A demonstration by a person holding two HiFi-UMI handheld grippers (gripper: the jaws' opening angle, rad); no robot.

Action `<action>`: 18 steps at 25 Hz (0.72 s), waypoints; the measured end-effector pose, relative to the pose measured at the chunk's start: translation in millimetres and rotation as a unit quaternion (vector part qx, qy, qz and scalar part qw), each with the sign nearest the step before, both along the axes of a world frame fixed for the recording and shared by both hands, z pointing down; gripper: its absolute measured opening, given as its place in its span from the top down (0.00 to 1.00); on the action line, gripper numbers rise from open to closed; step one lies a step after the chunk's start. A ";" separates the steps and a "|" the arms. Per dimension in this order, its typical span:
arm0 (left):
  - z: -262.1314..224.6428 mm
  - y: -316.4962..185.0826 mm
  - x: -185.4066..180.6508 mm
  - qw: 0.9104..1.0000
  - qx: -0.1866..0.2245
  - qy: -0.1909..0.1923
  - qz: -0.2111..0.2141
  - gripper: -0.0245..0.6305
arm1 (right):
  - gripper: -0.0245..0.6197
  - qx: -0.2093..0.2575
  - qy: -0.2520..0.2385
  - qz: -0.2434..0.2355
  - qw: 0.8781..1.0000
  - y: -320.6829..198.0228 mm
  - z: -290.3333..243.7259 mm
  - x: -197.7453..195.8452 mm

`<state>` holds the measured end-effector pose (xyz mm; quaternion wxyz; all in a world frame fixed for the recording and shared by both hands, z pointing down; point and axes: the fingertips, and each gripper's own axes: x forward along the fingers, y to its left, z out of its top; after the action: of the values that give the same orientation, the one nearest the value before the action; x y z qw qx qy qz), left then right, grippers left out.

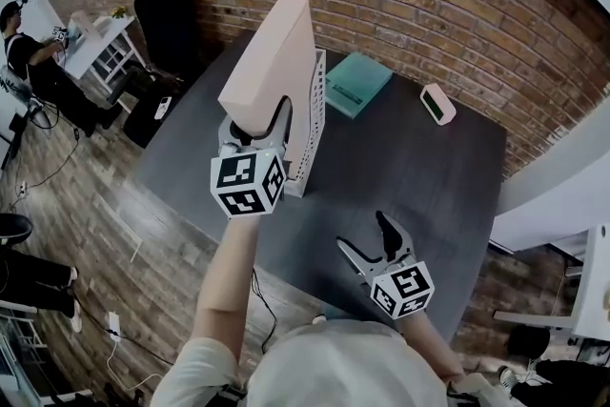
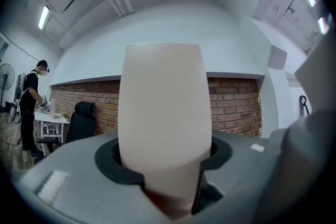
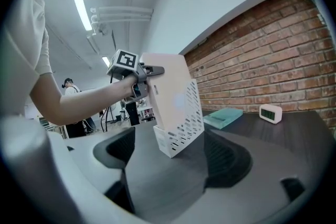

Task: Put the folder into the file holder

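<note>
A thick pale pink folder [image 1: 276, 62] is held by its near end in my left gripper [image 1: 257, 121], whose jaws stand wide and shut on it. The folder leans over the white perforated file holder [image 1: 313, 133] on the dark table, and its lower end dips into the holder's open top [image 3: 181, 134]. In the left gripper view the folder [image 2: 163, 123] fills the gap between the jaws. My right gripper [image 1: 367, 238] hovers open near the table's front right with nothing between its fingers. Its own view looks at the holder and the folder [image 3: 168, 86].
A teal book [image 1: 357, 83] lies behind the holder and a small white clock [image 1: 437, 104] sits at the back right. A brick wall runs behind the dark table [image 1: 448, 195]. At far left are a black chair [image 1: 162, 10] and a person [image 1: 29, 62] at a white desk.
</note>
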<state>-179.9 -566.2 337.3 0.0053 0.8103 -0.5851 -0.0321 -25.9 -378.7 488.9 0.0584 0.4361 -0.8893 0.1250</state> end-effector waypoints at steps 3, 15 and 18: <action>15.6 -4.5 2.9 1.000 -0.007 -0.004 -0.002 0.56 | 0.33 -0.005 -0.002 0.005 1.000 -1.7 3.8 4.7; 91.8 -9.1 12.1 0.999 -0.042 -0.019 -0.007 0.55 | 0.33 -0.017 0.000 0.010 1.000 -4.7 14.0 10.9; 109.3 -9.9 14.5 0.998 -0.059 -0.026 -0.007 0.54 | 0.33 -0.018 0.001 0.010 1.000 -4.4 15.6 12.0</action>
<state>-165.4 -576.1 446.6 0.0380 0.8053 -0.5912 0.0237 -13.9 -383.1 504.5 0.0658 0.4441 -0.8824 0.1407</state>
